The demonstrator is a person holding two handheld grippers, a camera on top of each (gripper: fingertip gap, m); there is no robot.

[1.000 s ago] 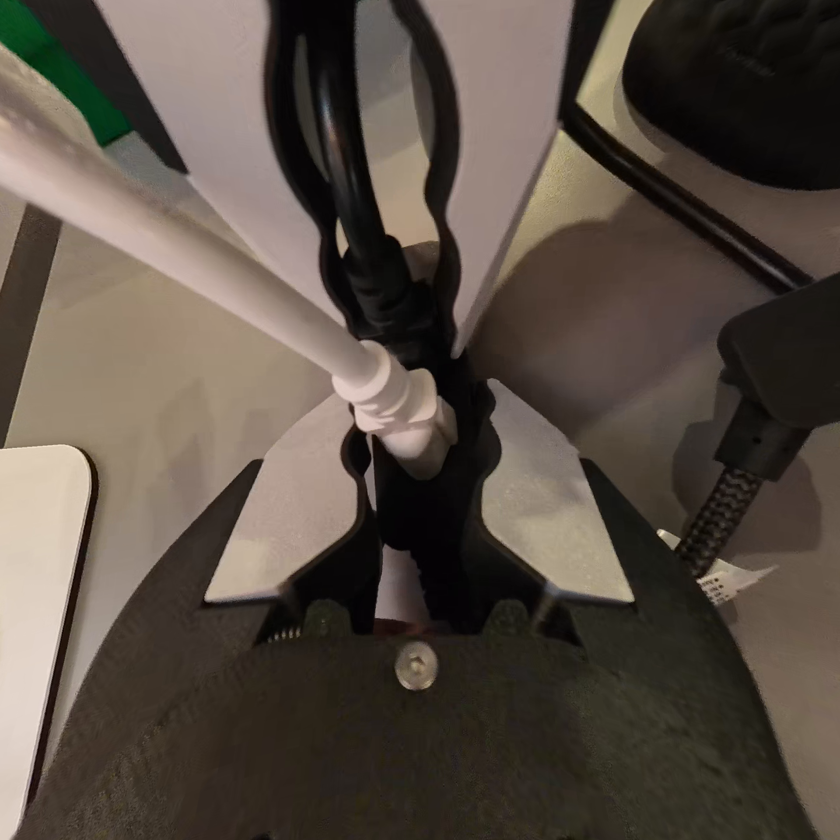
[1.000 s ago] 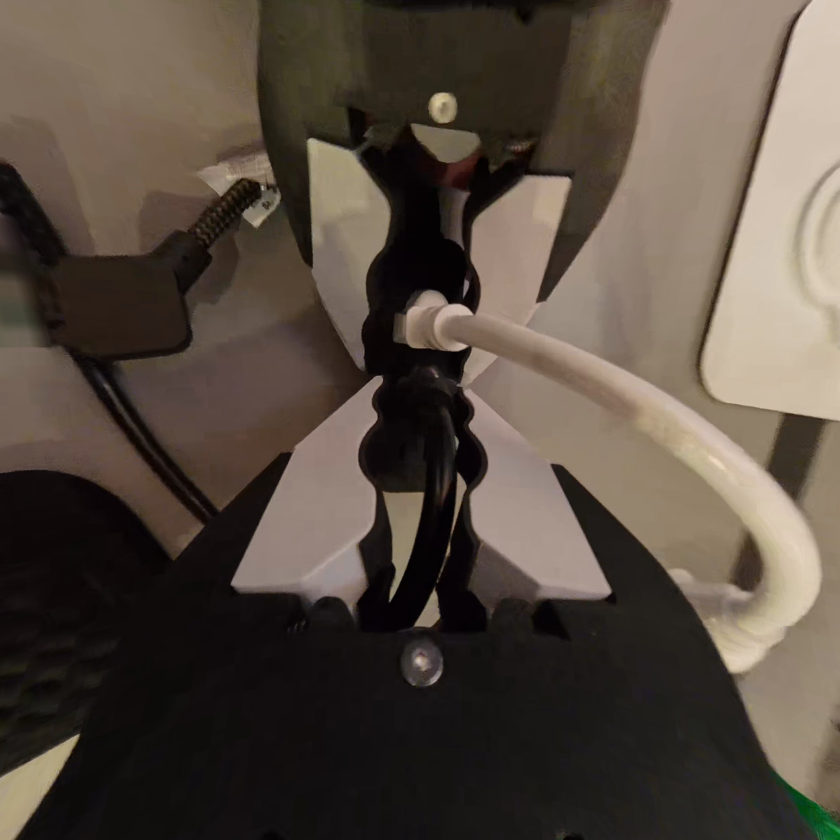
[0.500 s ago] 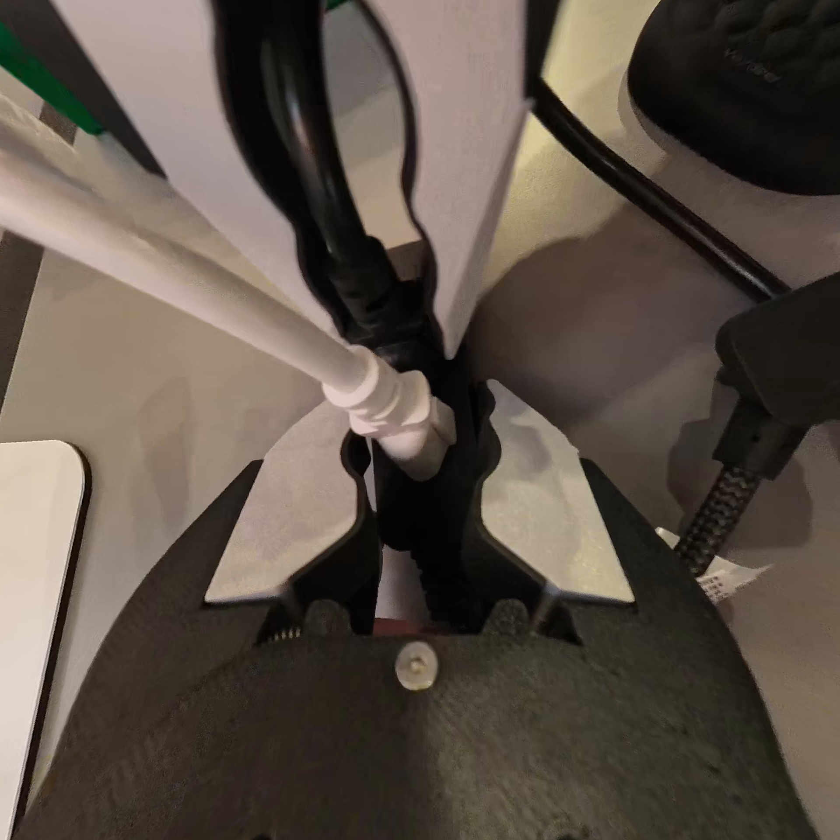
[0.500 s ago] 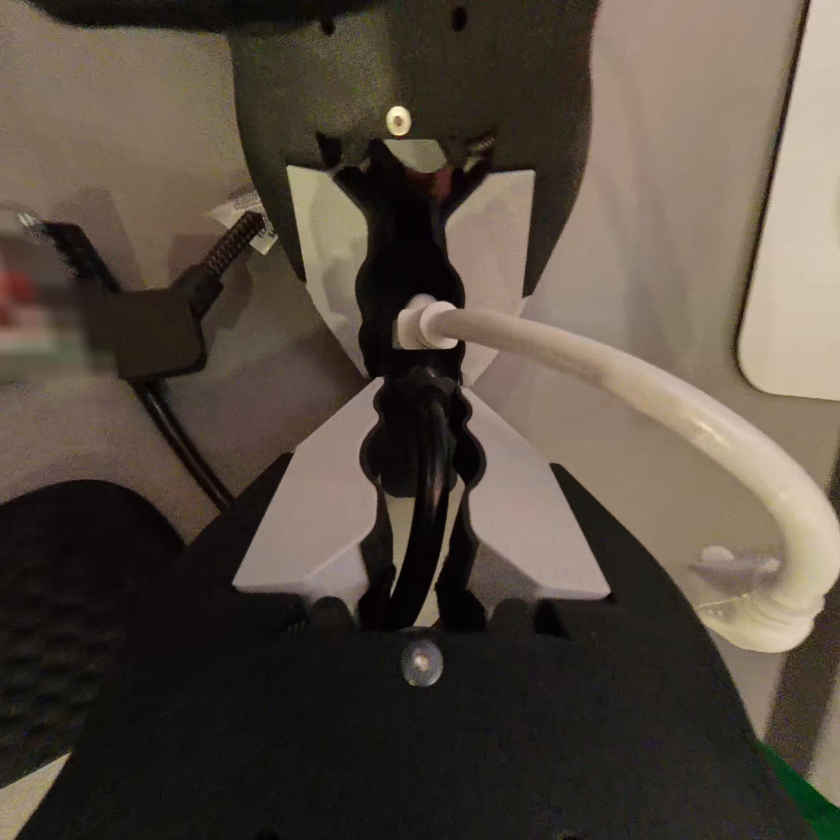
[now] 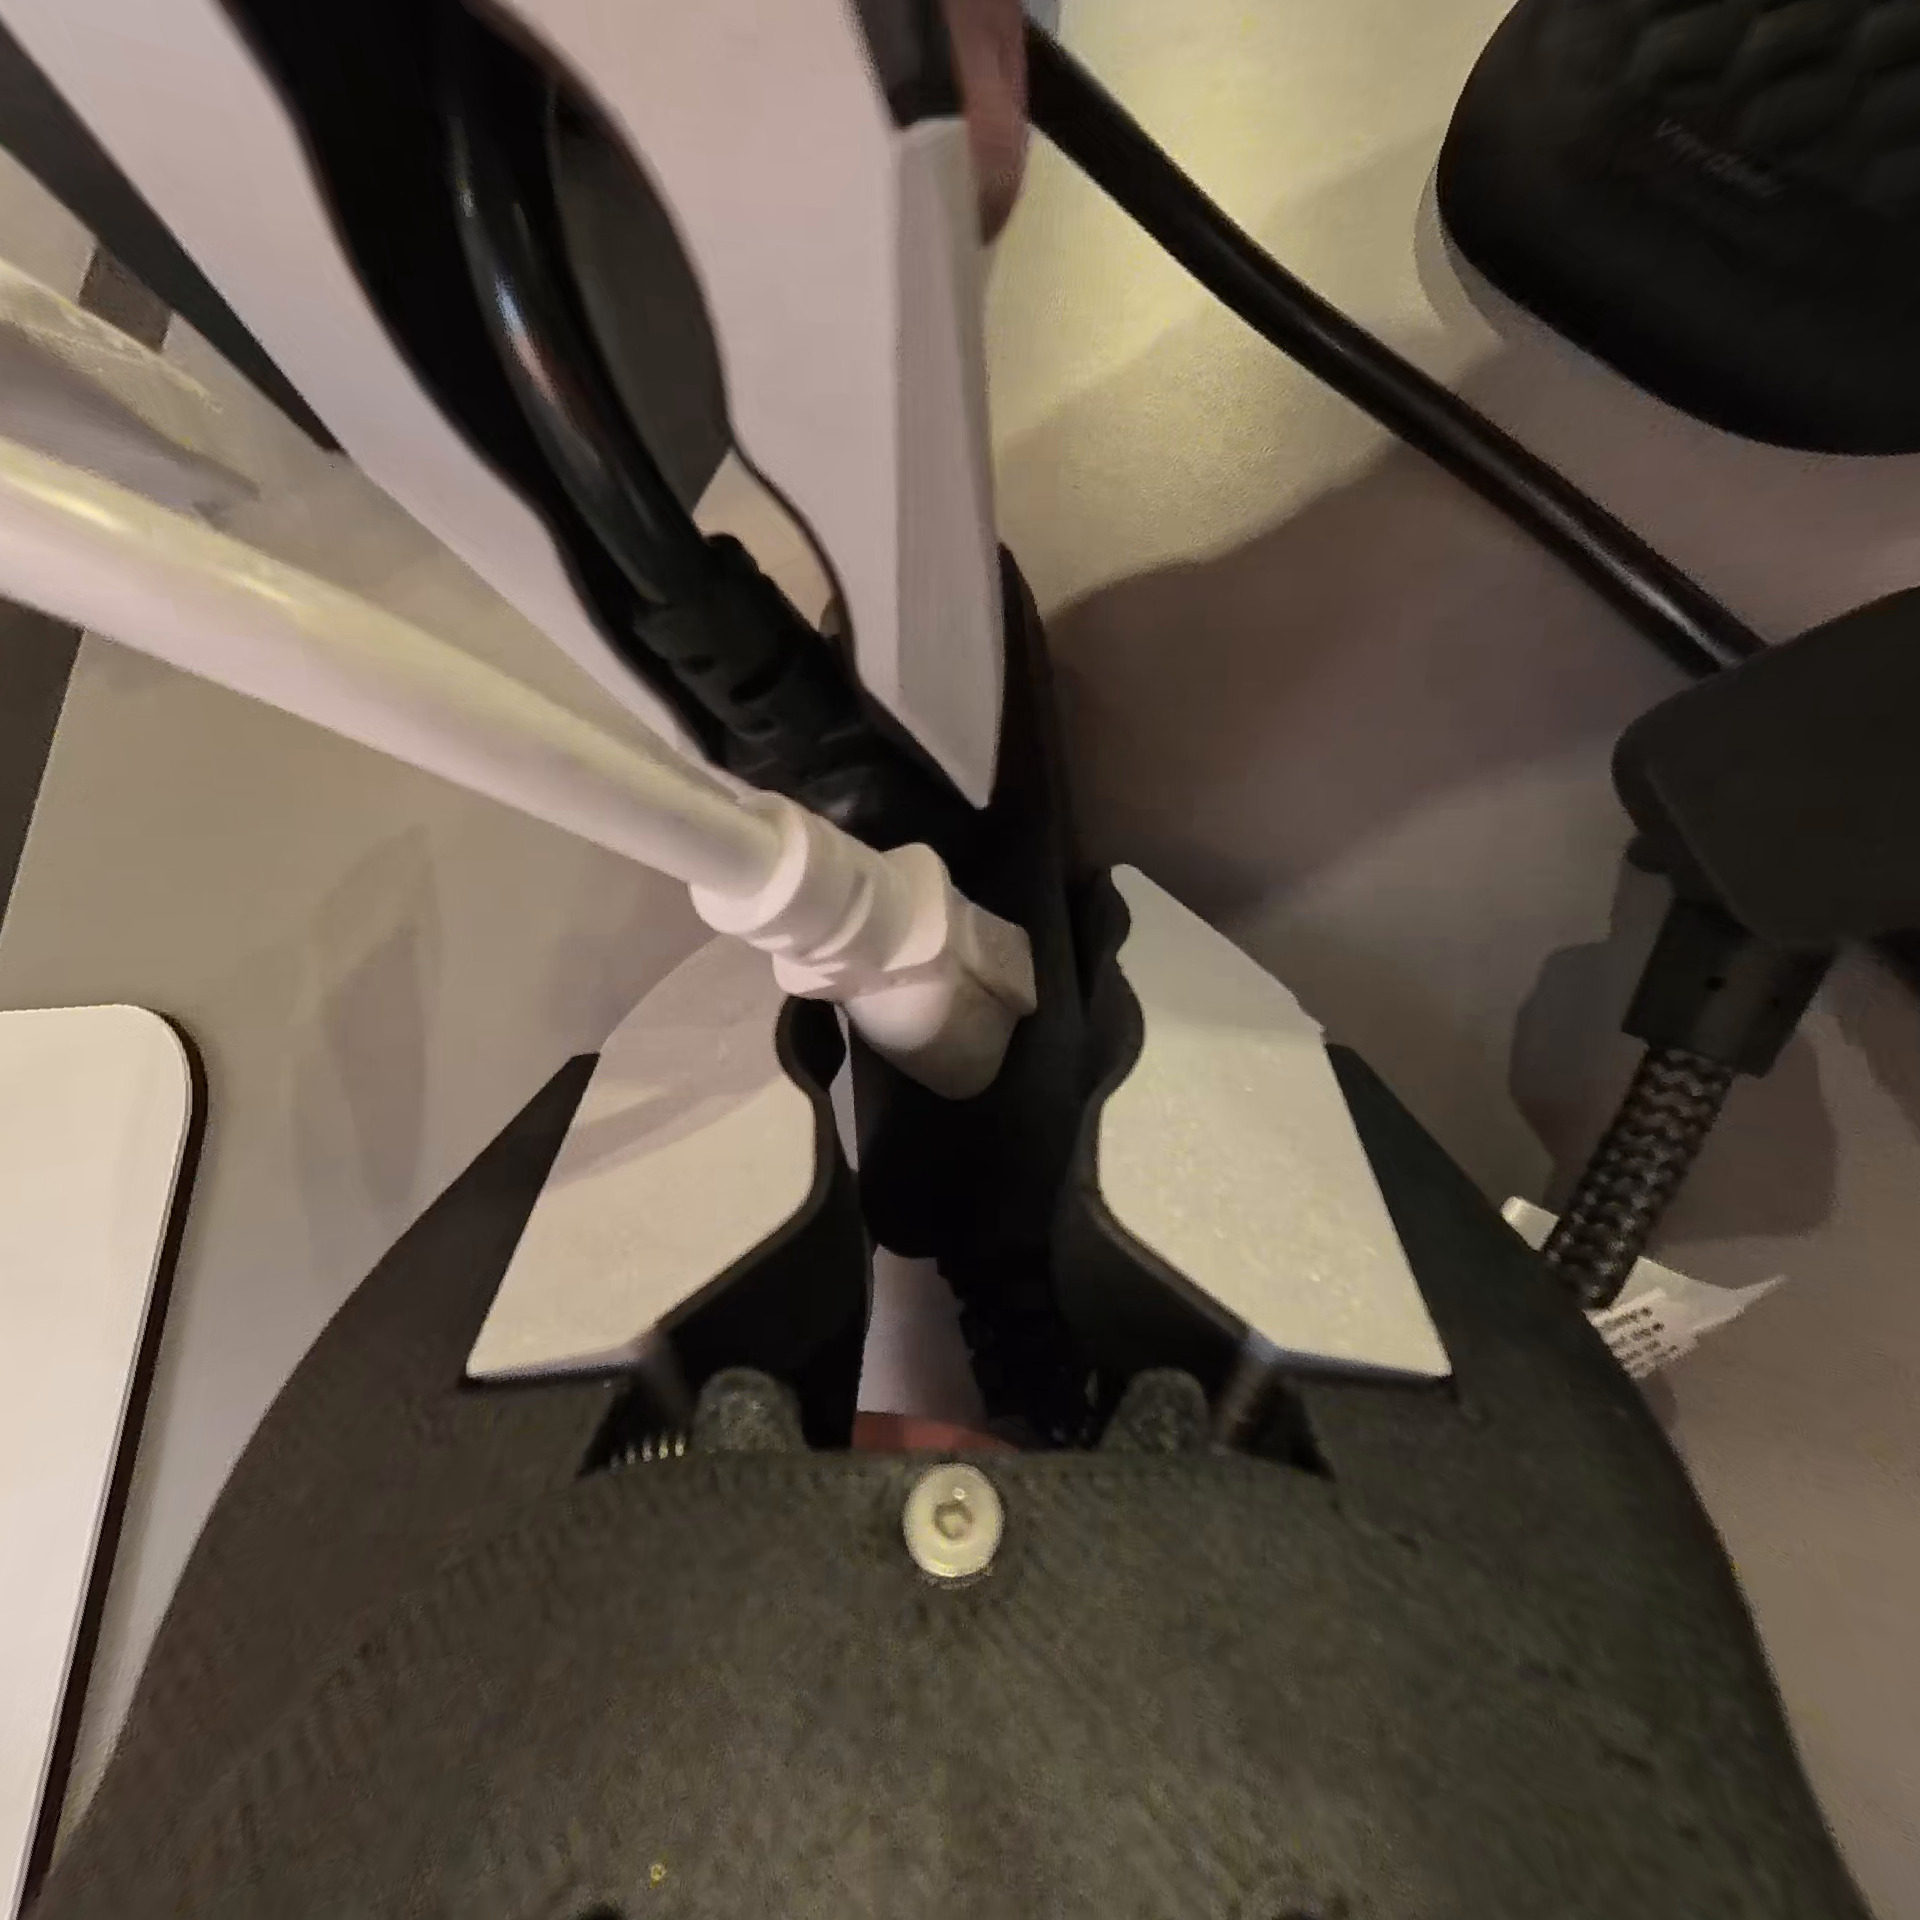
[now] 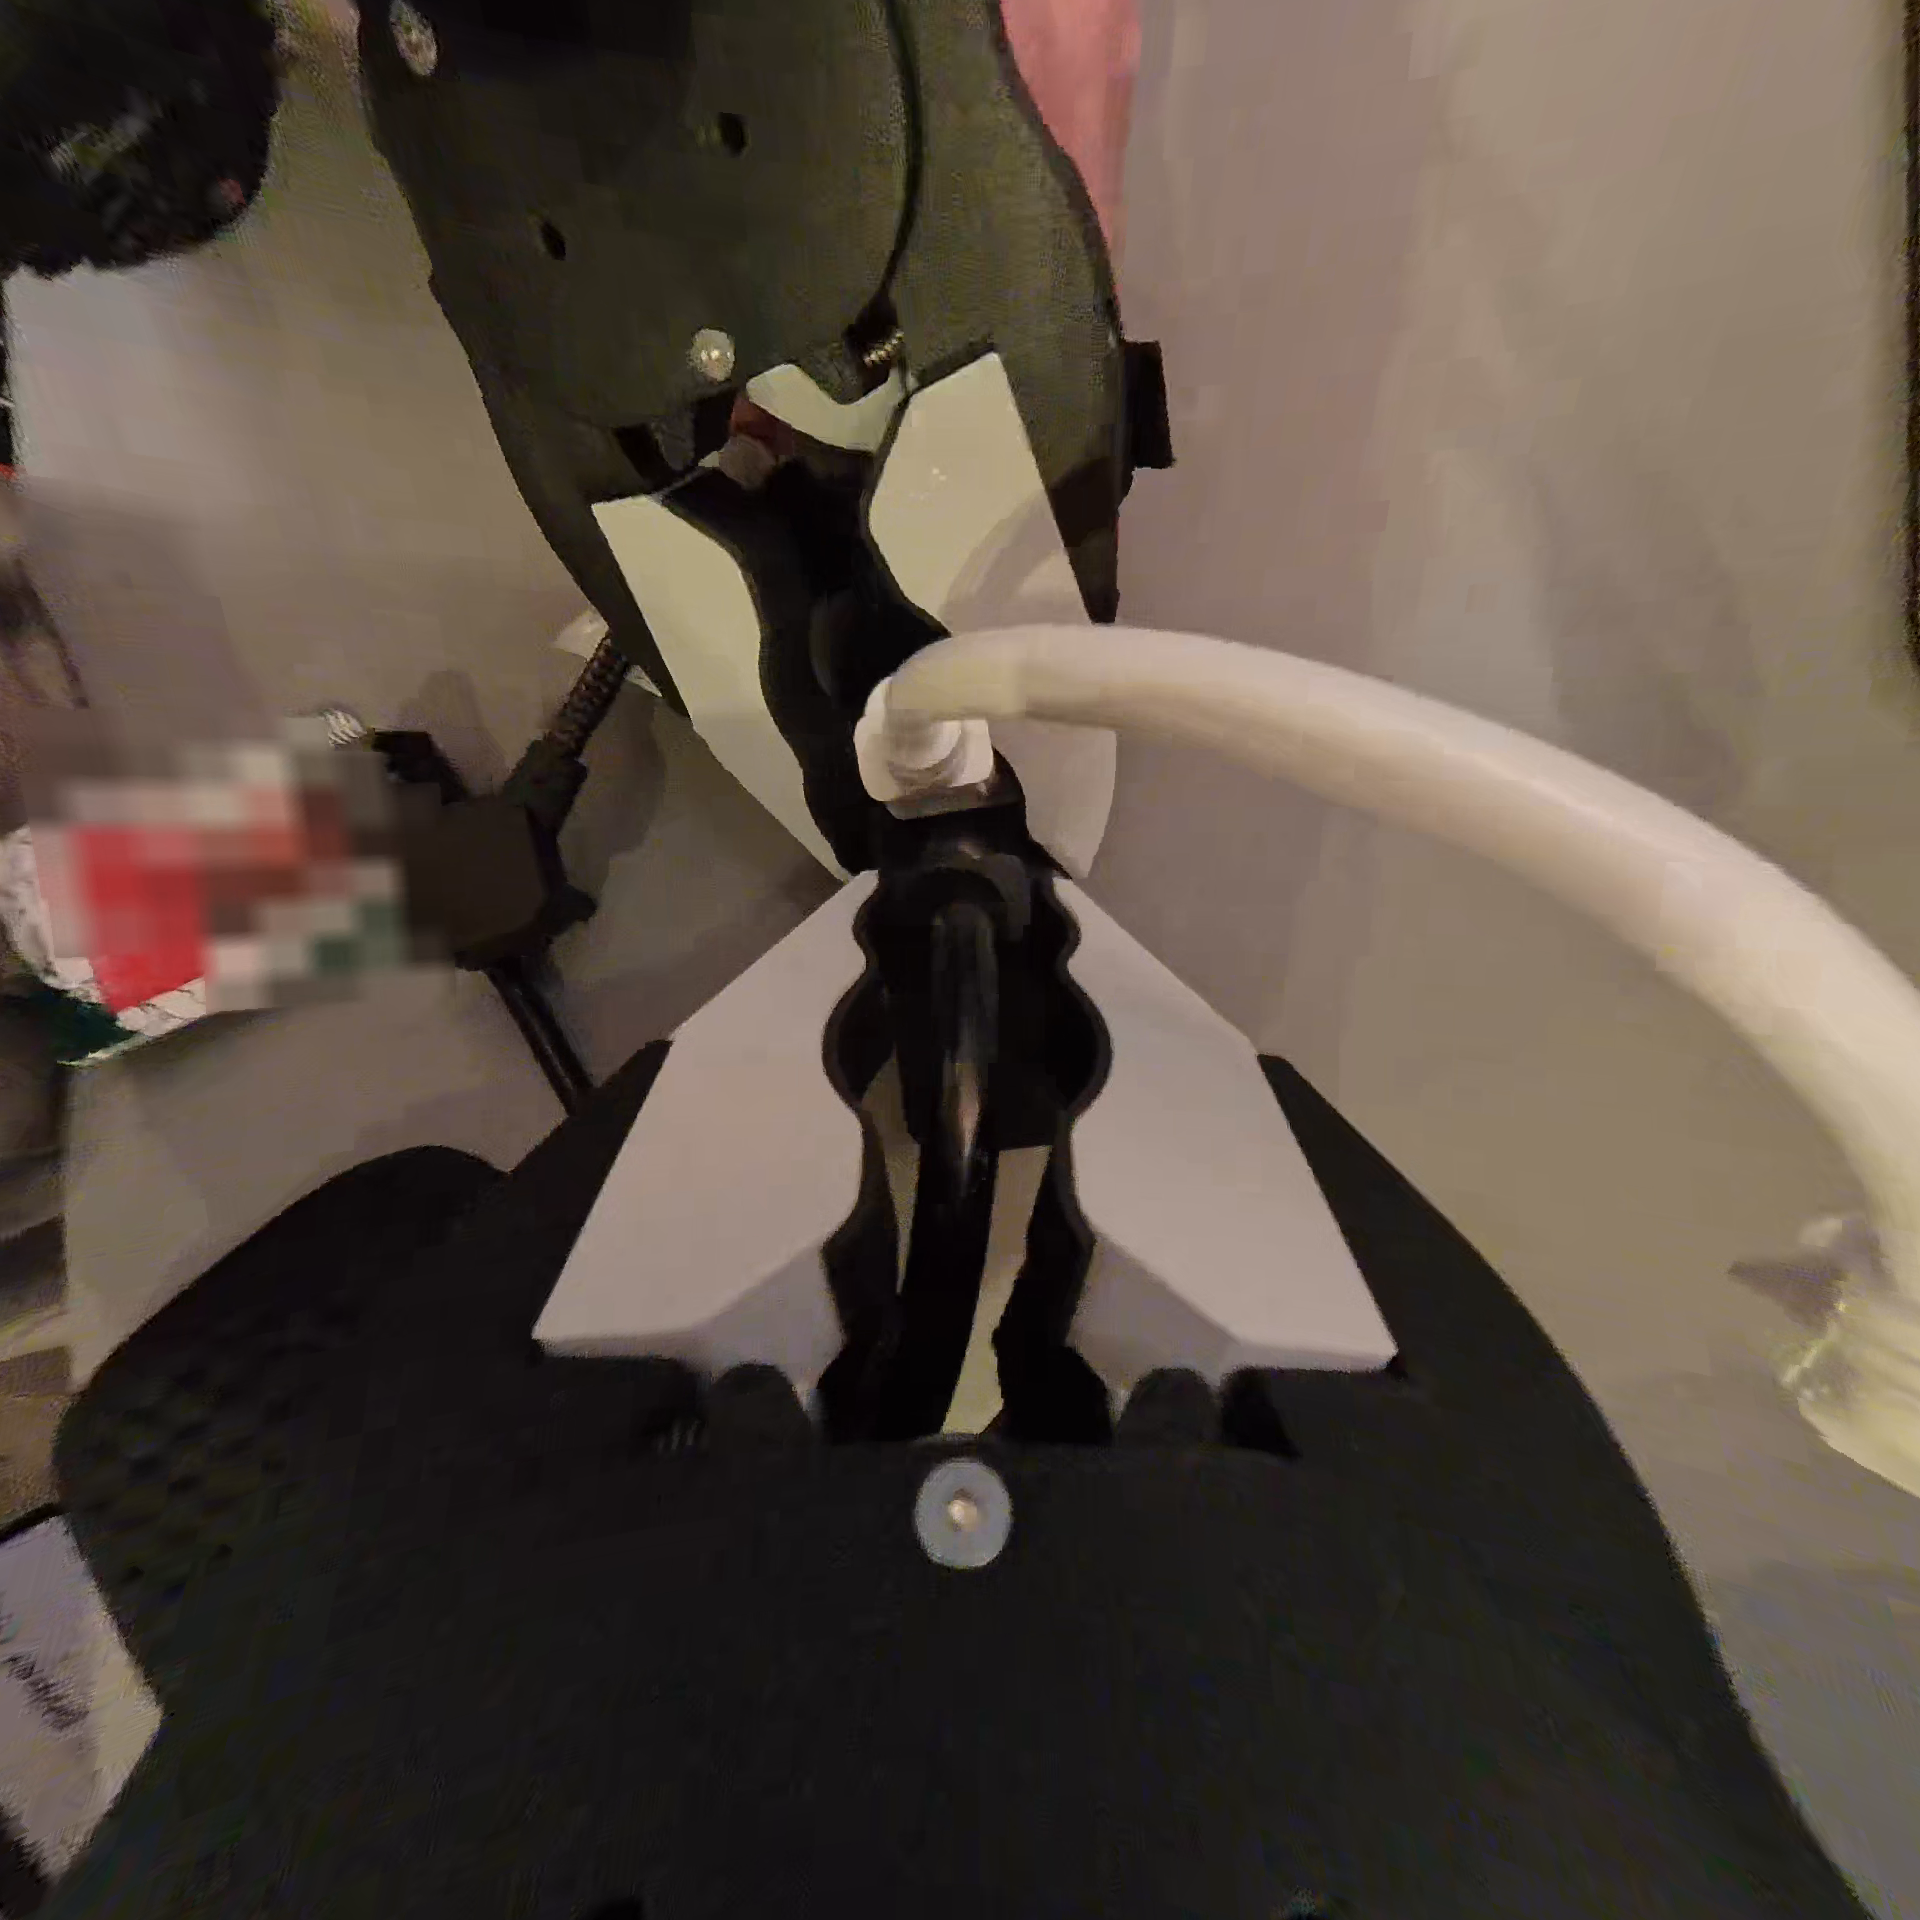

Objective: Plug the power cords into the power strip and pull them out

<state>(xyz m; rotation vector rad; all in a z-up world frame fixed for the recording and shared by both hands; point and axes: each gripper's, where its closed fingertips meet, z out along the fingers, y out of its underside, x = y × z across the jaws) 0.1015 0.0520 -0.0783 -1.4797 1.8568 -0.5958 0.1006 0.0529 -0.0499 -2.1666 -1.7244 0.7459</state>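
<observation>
over a pale table [image 5: 312,935], the left tool [image 5: 966,997] clamps a white connector [image 5: 894,966] and the right tool [image 6: 966,935] a black plug [image 6: 961,894].

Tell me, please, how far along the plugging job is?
Done: both cords are gripped. In hand: the left claw is shut on the white plug and the right claw on the black plug, tip to tip; whether they are joined is hidden. Left: neither sits in a strip.

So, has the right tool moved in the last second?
Yes. In the left wrist view, the right tool has swung left, away from the unmoved black adapter.
</observation>
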